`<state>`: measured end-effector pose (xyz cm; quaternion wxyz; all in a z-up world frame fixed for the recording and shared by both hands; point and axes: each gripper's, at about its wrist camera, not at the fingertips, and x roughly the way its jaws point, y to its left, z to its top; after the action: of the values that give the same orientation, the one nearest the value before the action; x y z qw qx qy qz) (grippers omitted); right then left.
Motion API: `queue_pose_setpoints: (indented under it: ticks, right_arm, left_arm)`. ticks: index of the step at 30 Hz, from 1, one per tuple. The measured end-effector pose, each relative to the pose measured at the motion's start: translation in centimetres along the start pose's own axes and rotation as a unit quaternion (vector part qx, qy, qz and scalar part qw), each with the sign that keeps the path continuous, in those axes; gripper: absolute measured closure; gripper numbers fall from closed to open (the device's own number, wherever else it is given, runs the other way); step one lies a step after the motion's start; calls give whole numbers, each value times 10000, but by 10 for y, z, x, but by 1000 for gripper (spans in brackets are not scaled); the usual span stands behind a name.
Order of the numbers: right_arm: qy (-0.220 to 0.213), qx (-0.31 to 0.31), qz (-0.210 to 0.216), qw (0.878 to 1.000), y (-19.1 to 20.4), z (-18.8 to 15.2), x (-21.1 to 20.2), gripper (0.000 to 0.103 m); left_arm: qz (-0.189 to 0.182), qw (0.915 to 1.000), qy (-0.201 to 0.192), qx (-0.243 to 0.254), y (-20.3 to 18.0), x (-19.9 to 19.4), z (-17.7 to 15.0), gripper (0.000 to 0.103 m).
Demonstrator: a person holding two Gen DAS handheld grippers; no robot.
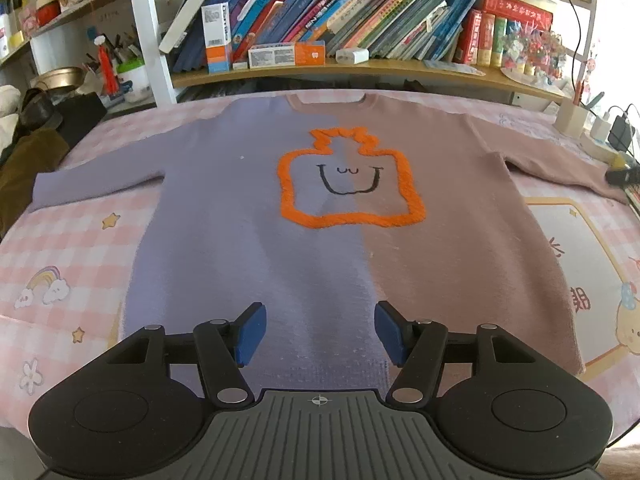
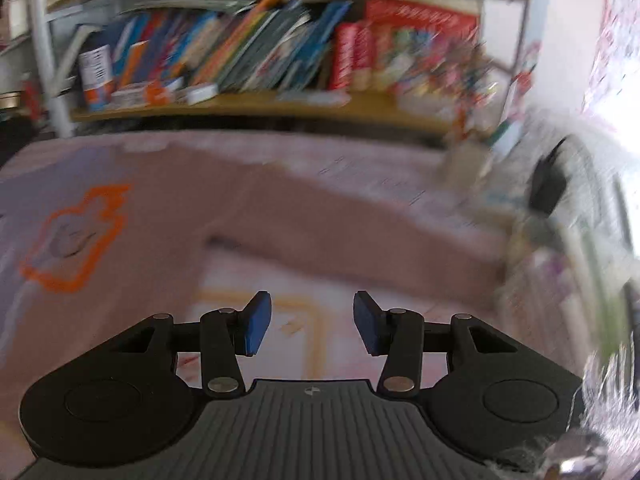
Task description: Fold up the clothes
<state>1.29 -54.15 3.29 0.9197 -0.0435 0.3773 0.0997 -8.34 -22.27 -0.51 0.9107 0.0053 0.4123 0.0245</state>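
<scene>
1. evidently the sweater [image 1: 320, 216] lies flat and face up on the checked table cover [image 1: 80, 248], sleeves spread toward 9 and 3 o'clock, collar at 12.
2. it looks a soft, thick knit, light and limp; it should drape and sag when lifted, so a cuff, shoulder or hem corner seems the best hold.
3. left gripper [image 1: 320, 332] hovers over the hem at 6 o'clock, jaws apart, nothing between them.
4. right gripper [image 2: 312, 324], in a blurred view, has jaws apart and empty, facing the right sleeve [image 2: 360, 232].
5. chargers and a pen holder [image 1: 572, 120] crowd the 2 o'clock edge near that cuff; bookshelf [image 1: 320, 68] stands behind.
</scene>
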Motion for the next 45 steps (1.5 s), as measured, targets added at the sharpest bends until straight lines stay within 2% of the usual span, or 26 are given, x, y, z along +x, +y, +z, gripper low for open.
queue_pose_setpoints:
  ticks: [7,15,20,23,25,26,28,30,31,32,33,41,45]
  right_arm:
    - [506,318,434,9973,55,-42,-7,60]
    - [893,632,481,9928,95,-70,-9,61]
    - [914,793,274,9923,104,-78,-10,68]
    - [902,836,271,9920,106,-77,-9,76]
    - [894,879,286,9917,107,-77,-8,89]
    - [890,908,302,9914,108,-77,-8,89]
    - [875,862,247,9921,111,-76,-8,93]
    - [885,808,202,9926,114,-74,-7,94]
    - [885,788,184,9928,115,-74,-7,94]
    - [885,769,167,9930,115,-73,-6,94]
    - [878,752,154,9932,116,-73,-6,94]
    - [704,501,-37,9963,122,-65,8,95]
    - [755,519,-27,9958,123,-59,12,95]
  left_arm:
    - [-55,10000,-38,59,24,-4,-10,42]
    - [192,9996,43,-216,74,-4,-20,42]
    - [318,9983,84,-476,101,-3,-25,42]
    - [323,9977,77,-589,111,-1,-26,42]
    - [313,9971,88,-694,116,2,-27,42]
    - [305,9967,100,-751,119,4,-27,43]
    - [308,9954,151,-898,123,8,-28,46]
    - [236,9933,193,-1116,128,11,-30,67]
    - [204,9926,183,-1181,129,12,-30,71]
    - [181,9923,156,-1216,130,12,-30,81]
    - [170,9923,139,-1221,130,13,-29,85]
    - [116,9938,79,-1106,126,24,-19,87]
    - [128,9942,79,-1068,129,29,-13,87]
